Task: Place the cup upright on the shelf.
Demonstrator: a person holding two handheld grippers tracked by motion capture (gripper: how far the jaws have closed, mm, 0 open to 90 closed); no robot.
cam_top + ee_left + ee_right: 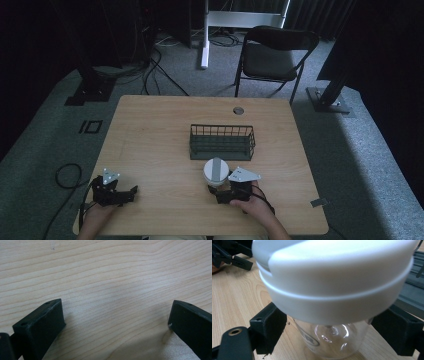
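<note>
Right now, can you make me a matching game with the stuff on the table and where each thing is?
Things:
1. wire basket
2. jar with the white lid
3. left gripper
4. folding chair

Places or states:
A. on the floor beyond the table's far edge
B. between the right gripper's jaws
C. middle of the table, just beyond the jar
D. open over bare wood near the left front corner

Pairs: 1-C, 2-B, 3-D, 4-A

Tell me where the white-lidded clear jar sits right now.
In the high view, the white-lidded clear jar stands right of the table's centre, just in front of the dark wire basket, between the right gripper's jaws.
</note>
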